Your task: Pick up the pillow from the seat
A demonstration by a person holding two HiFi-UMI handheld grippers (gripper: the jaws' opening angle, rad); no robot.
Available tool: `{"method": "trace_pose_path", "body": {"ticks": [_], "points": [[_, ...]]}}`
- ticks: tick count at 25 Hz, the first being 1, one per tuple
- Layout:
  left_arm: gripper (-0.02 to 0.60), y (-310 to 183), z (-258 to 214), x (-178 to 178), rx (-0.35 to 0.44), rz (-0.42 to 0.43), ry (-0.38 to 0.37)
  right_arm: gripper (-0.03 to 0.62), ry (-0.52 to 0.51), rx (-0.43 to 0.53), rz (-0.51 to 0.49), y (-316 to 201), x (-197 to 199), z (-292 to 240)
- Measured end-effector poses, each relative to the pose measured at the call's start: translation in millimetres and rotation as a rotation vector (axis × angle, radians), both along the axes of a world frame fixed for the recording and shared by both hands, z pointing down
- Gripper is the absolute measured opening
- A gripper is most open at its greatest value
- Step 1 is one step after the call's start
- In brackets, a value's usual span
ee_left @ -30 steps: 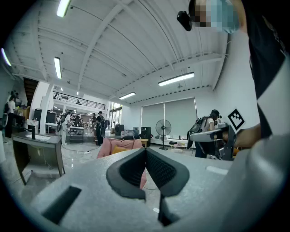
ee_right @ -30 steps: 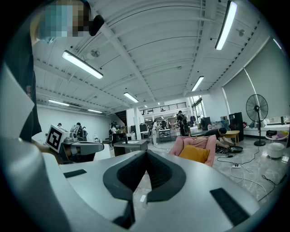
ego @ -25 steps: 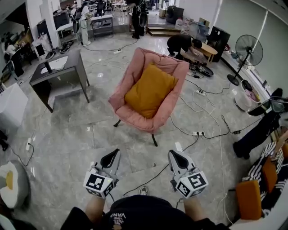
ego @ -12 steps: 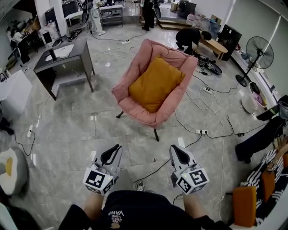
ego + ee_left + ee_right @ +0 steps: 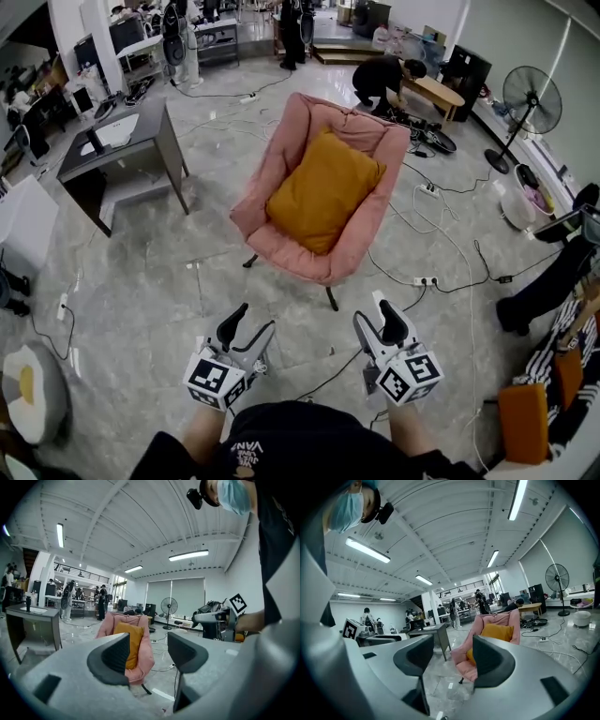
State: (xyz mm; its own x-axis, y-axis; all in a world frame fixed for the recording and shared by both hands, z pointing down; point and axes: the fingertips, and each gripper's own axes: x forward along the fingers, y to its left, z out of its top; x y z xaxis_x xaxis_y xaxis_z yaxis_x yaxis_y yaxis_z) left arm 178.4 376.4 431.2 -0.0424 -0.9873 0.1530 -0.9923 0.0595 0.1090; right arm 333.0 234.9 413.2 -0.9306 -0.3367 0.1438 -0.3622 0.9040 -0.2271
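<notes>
An orange pillow (image 5: 323, 192) lies on the seat of a pink chair (image 5: 272, 234) on the grey tiled floor ahead. My left gripper (image 5: 251, 330) and right gripper (image 5: 378, 317) are held low in front of me, well short of the chair and touching nothing. Both have just been opening their jaws and stand open with nothing between them. The left gripper view looks past its open left gripper (image 5: 147, 646) to the pillow (image 5: 135, 637) and chair (image 5: 146, 654). In the right gripper view the pillow (image 5: 498, 631) shows beyond the open right gripper (image 5: 452, 656).
A grey desk (image 5: 122, 141) stands left of the chair. Cables and a power strip (image 5: 427, 280) lie on the floor to its right. A standing fan (image 5: 530, 94) and a crouching person (image 5: 384, 75) are farther back. An orange cushion (image 5: 523, 422) sits at the right edge.
Both grippers' jaws, shut in the earlier frames, now stand apart. Both hands have moved a little forward toward the chair.
</notes>
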Motion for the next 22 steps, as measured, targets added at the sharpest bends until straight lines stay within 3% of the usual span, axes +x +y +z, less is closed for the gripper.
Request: {"method": "trace_pose_path", "body": {"ticks": [15,22], "points": [[0.247,-75.4,-9.8,-186.3,-0.003,0.191,-0.038,0.238,-0.013,-0.002,0.188,-52.3,-160.0,-8.8],[0.247,-106.5,-12.7,-232.2,0.007,0.259,-0.024,0.237,-0.011,-0.019,0.264,-64.3,-191.9,-6.9]]}}
